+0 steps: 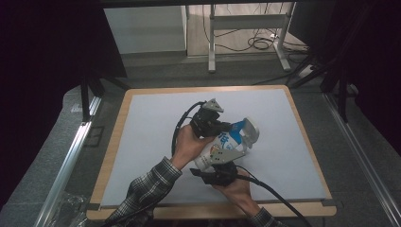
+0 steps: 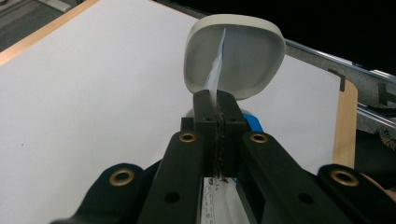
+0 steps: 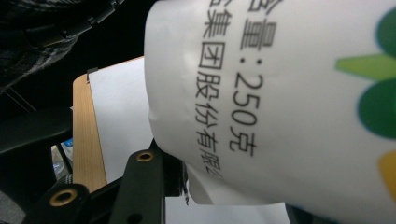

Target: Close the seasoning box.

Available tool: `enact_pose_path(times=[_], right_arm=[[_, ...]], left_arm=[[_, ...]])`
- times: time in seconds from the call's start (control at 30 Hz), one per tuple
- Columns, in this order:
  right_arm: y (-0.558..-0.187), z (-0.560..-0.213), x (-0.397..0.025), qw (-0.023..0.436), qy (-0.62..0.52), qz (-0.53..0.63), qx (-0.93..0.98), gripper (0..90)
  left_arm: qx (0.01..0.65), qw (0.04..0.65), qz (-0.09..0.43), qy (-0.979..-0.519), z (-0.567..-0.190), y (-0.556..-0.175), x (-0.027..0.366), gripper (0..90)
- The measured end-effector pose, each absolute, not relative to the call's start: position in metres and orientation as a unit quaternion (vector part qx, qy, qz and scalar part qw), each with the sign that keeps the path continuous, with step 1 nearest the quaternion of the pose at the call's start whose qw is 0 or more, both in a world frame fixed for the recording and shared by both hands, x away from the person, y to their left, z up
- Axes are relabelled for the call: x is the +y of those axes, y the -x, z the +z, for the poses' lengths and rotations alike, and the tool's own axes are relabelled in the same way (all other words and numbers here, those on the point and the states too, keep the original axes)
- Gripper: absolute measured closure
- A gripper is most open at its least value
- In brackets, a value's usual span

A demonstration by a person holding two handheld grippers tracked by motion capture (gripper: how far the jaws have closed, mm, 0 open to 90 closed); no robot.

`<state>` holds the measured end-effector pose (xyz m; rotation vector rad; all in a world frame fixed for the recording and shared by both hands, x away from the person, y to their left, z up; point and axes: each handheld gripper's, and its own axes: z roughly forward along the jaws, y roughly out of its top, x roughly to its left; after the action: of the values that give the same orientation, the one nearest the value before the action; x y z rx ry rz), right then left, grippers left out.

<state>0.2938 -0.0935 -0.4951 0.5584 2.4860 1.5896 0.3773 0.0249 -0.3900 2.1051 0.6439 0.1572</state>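
Observation:
A white pouch [image 1: 226, 143] with blue print is held tilted above the white mat, between both grippers. My left gripper [image 1: 230, 126] is shut on its upper edge; the left gripper view shows that thin edge [image 2: 217, 70] pinched between the closed jaws of the left gripper [image 2: 215, 103]. Just beyond lies a white rounded bowl [image 1: 251, 132], its hollow [image 2: 243, 56] facing the camera. My right gripper [image 1: 226, 161] grips the pouch's lower end. In the right gripper view the pouch [image 3: 289, 93] shows black characters, "250" and green shapes, with the right gripper [image 3: 224, 198] closed under it.
The white mat [image 1: 151, 142] covers a wooden table with a bare wood border [image 1: 113, 142]. Aluminium rails [image 1: 71, 156] run along both sides. A metal desk frame [image 1: 213, 42] and cables lie on the floor behind. Plaid sleeves come in from the front edge.

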Motion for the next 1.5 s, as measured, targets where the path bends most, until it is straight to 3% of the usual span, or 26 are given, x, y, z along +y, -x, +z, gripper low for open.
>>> enact_pose_path(times=[1.5], right_arm=[[-0.2938,-0.4939,-0.092,0.069,-0.201,0.528,0.822,66.1]], left_arm=[[0.262,0.43,0.066,-0.861,-0.3859,-0.3789,0.0201,89.2]])
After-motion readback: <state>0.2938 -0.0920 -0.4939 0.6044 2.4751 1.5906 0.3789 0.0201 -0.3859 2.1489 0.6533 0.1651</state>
